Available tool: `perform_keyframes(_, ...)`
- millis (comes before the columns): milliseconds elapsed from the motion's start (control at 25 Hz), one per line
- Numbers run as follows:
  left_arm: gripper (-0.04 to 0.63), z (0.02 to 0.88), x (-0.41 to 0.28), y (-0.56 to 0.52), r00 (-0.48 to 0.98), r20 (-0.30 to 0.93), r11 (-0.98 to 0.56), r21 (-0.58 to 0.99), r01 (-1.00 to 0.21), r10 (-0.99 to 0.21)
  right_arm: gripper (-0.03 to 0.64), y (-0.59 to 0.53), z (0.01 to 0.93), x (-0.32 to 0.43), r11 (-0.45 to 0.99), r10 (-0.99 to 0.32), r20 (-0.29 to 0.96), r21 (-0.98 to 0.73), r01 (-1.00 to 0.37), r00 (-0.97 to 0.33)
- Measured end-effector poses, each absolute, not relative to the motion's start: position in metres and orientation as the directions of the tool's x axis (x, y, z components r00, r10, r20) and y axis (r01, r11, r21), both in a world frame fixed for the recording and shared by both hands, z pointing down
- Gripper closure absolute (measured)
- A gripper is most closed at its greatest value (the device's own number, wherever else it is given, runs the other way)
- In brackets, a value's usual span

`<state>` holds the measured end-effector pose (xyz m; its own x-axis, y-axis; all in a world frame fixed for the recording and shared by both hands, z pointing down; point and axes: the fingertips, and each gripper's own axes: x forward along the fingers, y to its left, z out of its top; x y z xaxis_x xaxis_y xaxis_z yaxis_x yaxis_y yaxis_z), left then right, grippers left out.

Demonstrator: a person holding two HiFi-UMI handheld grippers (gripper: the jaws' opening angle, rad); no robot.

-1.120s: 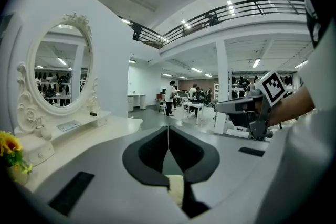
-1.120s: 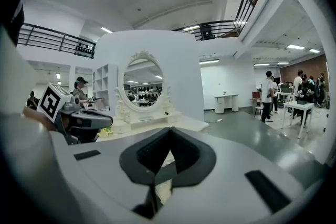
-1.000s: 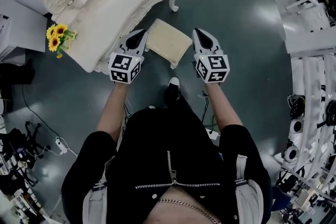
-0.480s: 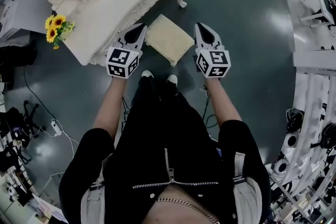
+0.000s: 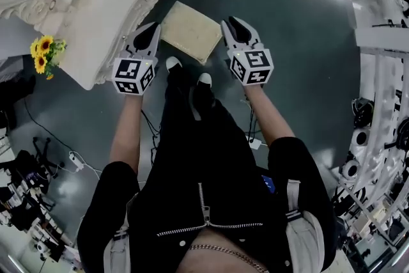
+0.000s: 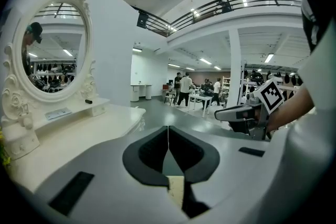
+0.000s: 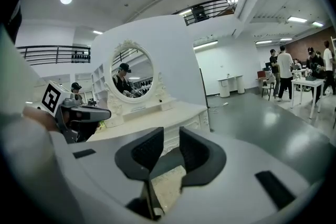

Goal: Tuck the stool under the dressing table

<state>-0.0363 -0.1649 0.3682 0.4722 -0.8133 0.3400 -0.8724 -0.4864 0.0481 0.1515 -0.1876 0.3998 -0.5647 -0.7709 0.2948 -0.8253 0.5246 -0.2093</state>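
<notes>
The stool (image 5: 186, 31), with a cream square cushion, stands on the dark floor in front of the white dressing table (image 5: 108, 3), outside it. My left gripper (image 5: 152, 29) hovers by the stool's left edge, jaws shut and empty. By the stool's right edge my right gripper (image 5: 231, 23) has its jaws opening a little, with nothing between them. In the left gripper view the shut tips (image 6: 168, 131) point over the cushion (image 6: 176, 191). In the right gripper view the parted jaws (image 7: 171, 136) frame the cushion (image 7: 167, 186) and the table (image 7: 157, 118) beyond.
The person's two shoes (image 5: 188, 73) stand at the stool's near edge. Sunflowers (image 5: 43, 53) sit at the table's left end. Cables and a power strip (image 5: 70, 160) lie on the floor at left. White racks (image 5: 383, 41) line the right side. An oval mirror (image 6: 52, 55) tops the table.
The person has stepped up to the stool and both grippers have come lower, one on each side of it. The right jaws have parted slightly.
</notes>
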Motion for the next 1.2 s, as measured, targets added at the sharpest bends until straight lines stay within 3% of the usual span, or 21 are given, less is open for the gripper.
perform_keyframes(160, 0.572, 0.389, -0.028, -0.17, 0.491, 0.368, -0.502, 0.073, -0.862, -0.789, 0.425, -0.186, 0.428, 0.156, 0.511, -0.752, 0.343, -0.237, -0.826, -0.563)
perform_keyframes(360, 0.572, 0.413, -0.032, -0.184, 0.5, 0.394, -0.506, 0.098, -0.857, -0.771, 0.342, -0.187, 0.479, 0.159, 0.462, -0.723, 0.424, -0.289, -0.838, -0.545)
perform_keyframes(1040, 0.572, 0.556, -0.037, -0.23, 0.544, 0.503, -0.526, 0.193, -0.828, -0.672, 0.255, -0.185, 0.742, 0.156, 0.133, -0.517, 0.714, -0.478, -0.868, -0.472)
perform_keyframes(1200, 0.572, 0.598, -0.032, -0.238, 0.56, 0.524, -0.532, 0.221, -0.817, -0.642, 0.229, -0.176, 0.814, 0.158, -0.054, -0.439, 0.776, -0.526, -0.848, -0.453)
